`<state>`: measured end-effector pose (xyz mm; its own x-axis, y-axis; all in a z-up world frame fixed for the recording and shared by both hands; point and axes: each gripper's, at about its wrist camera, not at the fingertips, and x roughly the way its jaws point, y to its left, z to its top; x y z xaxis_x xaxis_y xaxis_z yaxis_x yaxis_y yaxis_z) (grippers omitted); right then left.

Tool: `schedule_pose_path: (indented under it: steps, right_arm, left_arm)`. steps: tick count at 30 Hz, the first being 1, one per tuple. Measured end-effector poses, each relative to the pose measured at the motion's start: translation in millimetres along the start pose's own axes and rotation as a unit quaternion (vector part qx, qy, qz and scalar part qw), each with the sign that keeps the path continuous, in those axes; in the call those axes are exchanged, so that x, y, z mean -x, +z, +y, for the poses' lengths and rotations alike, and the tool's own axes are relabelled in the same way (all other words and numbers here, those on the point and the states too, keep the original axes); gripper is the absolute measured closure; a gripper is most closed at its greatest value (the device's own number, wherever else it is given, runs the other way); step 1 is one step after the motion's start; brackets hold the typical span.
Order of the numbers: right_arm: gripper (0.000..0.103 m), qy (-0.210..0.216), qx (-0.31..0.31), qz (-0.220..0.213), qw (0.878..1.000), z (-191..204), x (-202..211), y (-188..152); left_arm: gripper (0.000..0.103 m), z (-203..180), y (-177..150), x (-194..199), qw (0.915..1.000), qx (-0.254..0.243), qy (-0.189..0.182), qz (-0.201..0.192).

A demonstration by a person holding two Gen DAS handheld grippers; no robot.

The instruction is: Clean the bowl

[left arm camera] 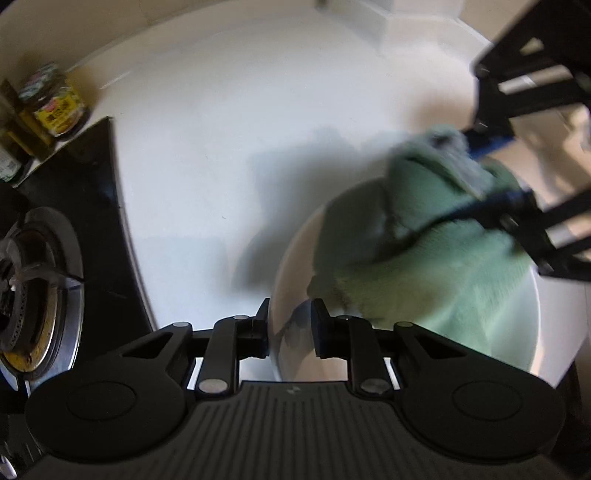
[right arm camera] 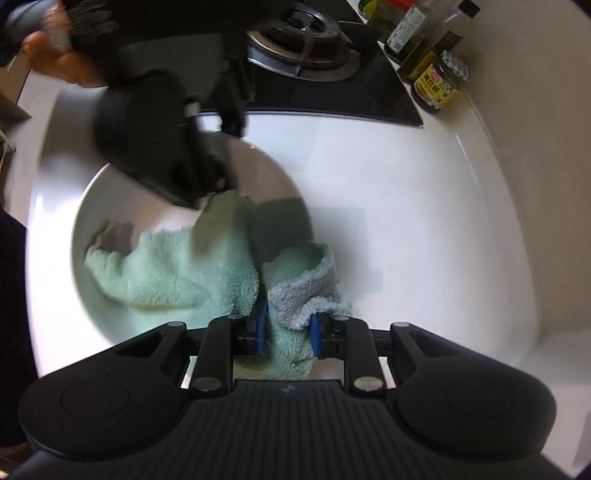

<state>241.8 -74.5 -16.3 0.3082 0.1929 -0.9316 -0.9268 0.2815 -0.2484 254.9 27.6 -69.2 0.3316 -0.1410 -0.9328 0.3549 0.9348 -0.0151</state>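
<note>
A white bowl (left arm camera: pixel 513 354) (right arm camera: pixel 110 192) sits on the white counter (left arm camera: pixel 221 147). A fluffy green cloth (left arm camera: pixel 424 258) (right arm camera: pixel 177 266) lies inside it and drapes over the rim. My right gripper (right arm camera: pixel 287 328) is shut on a bunched fold of the cloth, squeezed between its blue pads; the left wrist view shows it (left arm camera: pixel 495 173) at the bowl's far side. My left gripper (left arm camera: pixel 289 325) straddles the bowl's rim, one finger outside and one inside, with a gap still showing at the inner pad. Seen blurred from the right wrist, it (right arm camera: pixel 225 155) hangs over the opposite rim.
A black gas hob with a burner (left arm camera: pixel 29 280) (right arm camera: pixel 303 48) borders the counter. A yellow-labelled jar (left arm camera: pixel 55 103) (right arm camera: pixel 439 81) and several bottles (right arm camera: pixel 417 29) stand by the wall. A person's hand (right arm camera: pixel 55 62) grips the left tool.
</note>
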Motion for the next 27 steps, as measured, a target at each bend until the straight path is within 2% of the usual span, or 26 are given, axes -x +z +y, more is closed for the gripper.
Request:
schedule_pose_path:
  steps: [4,9,12,14,17,18,19,20,21,22,23,24,25,27]
  right_arm:
    - [0.088,0.004,-0.138,-0.014,0.990,-20,-4,-8]
    - [0.089,0.009,-0.299,-0.020,0.954,-23,0,-35]
    - [0.088,0.027,-0.377,-0.029,0.925,-18,6,-57]
    - [0.087,0.040,-0.435,-0.042,0.898,-6,13,-72]
    - [0.084,0.055,-0.502,-0.064,0.861,15,21,-88]
    - [0.084,0.058,-0.525,-0.071,0.846,22,24,-92]
    - [0.084,0.060,-0.539,-0.077,0.837,29,25,-95]
    - [0.084,0.060,-0.538,-0.079,0.837,33,25,-96]
    - [0.084,0.059,-0.527,-0.080,0.844,34,26,-96]
    - [0.084,0.057,-0.502,-0.079,0.859,31,25,-94]
    - [0.085,0.057,-0.479,-0.076,0.872,27,26,-94]
    - [0.085,0.056,-0.456,-0.072,0.885,23,28,-93]
    - [0.085,0.051,-0.421,-0.066,0.903,17,28,-91]
    - [0.086,0.035,-0.346,-0.051,0.936,5,27,-83]
  left_arm:
    - [0.080,4,-15,4,0.9956,0.080,0.016,-0.045]
    - [0.074,-2,-20,2,0.9874,0.134,0.043,-0.072]
    - [0.071,-6,-15,0,0.9832,0.155,0.055,-0.079]
    - [0.067,-8,-14,-1,0.9796,0.170,0.067,-0.084]
    - [0.062,-16,-17,-2,0.9700,0.210,0.089,-0.084]
    - [0.062,-18,-18,-1,0.9645,0.234,0.095,-0.078]
    - [0.062,-20,-19,0,0.9619,0.244,0.100,-0.073]
    - [0.063,-23,-21,1,0.9601,0.249,0.109,-0.066]
    - [0.065,-26,-22,1,0.9618,0.241,0.115,-0.059]
    - [0.069,-29,-23,2,0.9642,0.231,0.119,-0.052]
    - [0.073,-31,-22,2,0.9704,0.208,0.115,-0.042]
    - [0.075,-31,-21,2,0.9789,0.177,0.097,-0.033]
    - [0.077,-32,-20,2,0.9855,0.147,0.081,-0.025]
    - [0.077,-32,-15,3,0.9929,0.102,0.058,-0.018]
